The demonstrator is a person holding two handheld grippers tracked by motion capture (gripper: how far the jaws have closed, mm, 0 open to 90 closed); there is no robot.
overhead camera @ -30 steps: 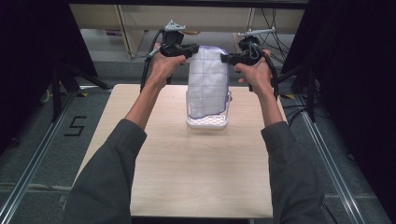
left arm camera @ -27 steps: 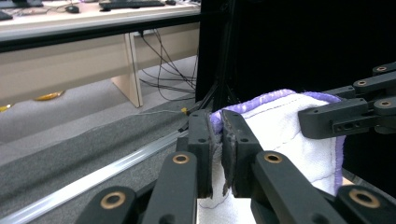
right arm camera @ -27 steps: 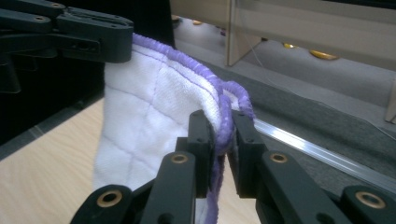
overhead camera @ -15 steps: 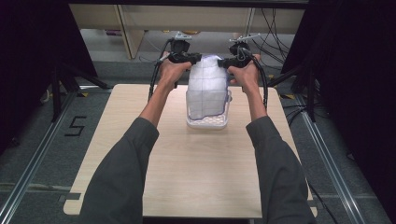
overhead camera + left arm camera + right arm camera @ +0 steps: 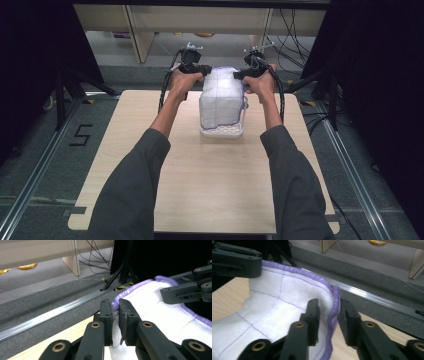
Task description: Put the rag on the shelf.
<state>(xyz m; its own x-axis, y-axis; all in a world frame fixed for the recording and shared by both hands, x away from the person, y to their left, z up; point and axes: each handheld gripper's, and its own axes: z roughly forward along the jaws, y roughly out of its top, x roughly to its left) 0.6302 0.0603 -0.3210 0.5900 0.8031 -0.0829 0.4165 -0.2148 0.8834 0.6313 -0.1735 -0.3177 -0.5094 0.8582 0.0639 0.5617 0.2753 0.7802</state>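
White cloth (image 5: 223, 97) (purple-edged), pinched by left gripper (image 5: 204, 71), right gripper (image 5: 238, 75)

White quilted cloth (image 5: 222, 97), soft and matt, with fine purple stitch lines and a purple bound hem; it hangs over a white perforated plastic basket (image 5: 221, 131). Counter (image 5: 200, 185): pale wood-grain surface, smooth, low sheen. Left gripper (image 5: 115, 315) and right gripper (image 5: 328, 312): matt black plastic jaws with brass-coloured pivot pins; floor (image 5: 37, 297): grey, rough carpet crossed by a glossy metal rail (image 5: 55, 312).
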